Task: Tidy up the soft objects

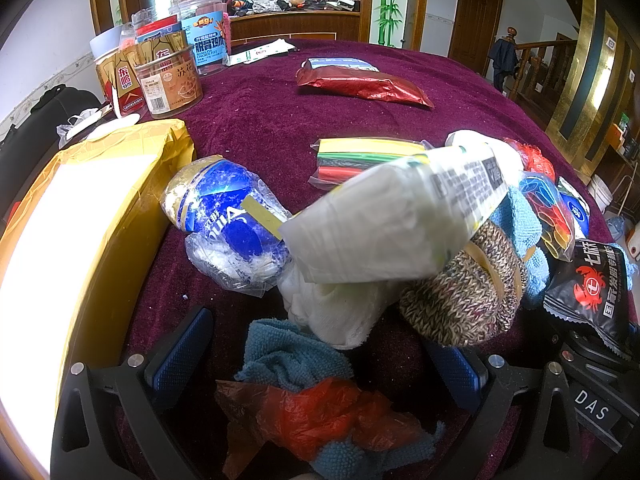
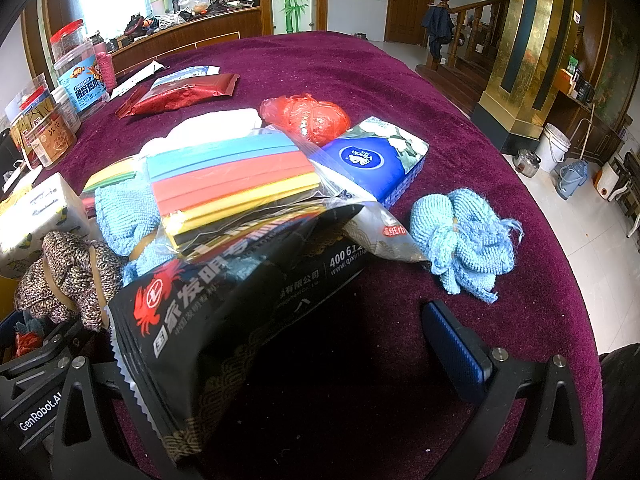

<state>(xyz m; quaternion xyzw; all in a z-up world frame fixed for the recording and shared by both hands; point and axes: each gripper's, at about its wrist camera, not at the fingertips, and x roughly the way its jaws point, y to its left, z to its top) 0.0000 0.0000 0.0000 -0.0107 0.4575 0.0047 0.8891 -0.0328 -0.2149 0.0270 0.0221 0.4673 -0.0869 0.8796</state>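
Cloths and packets lie heaped on the maroon table (image 2: 500, 208). Our left gripper (image 1: 320, 364) is spread, its blue pads (image 1: 180, 352) either side of a blue cloth (image 1: 288, 356) and red plastic bag (image 1: 320, 412), not touching them. Just ahead a white tissue pack (image 1: 384, 220) sits tilted over a white roll (image 1: 340, 308) and a speckled knit bundle (image 1: 464, 296). Our right gripper (image 2: 300, 356) has its one visible pad (image 2: 456, 348) standing clear; a black crab-printed packet (image 2: 224, 320) covers the other side, so we cannot tell whether it pinches. A light blue knit piece (image 2: 464, 236) lies apart, beside a blue tissue pack (image 2: 372, 160).
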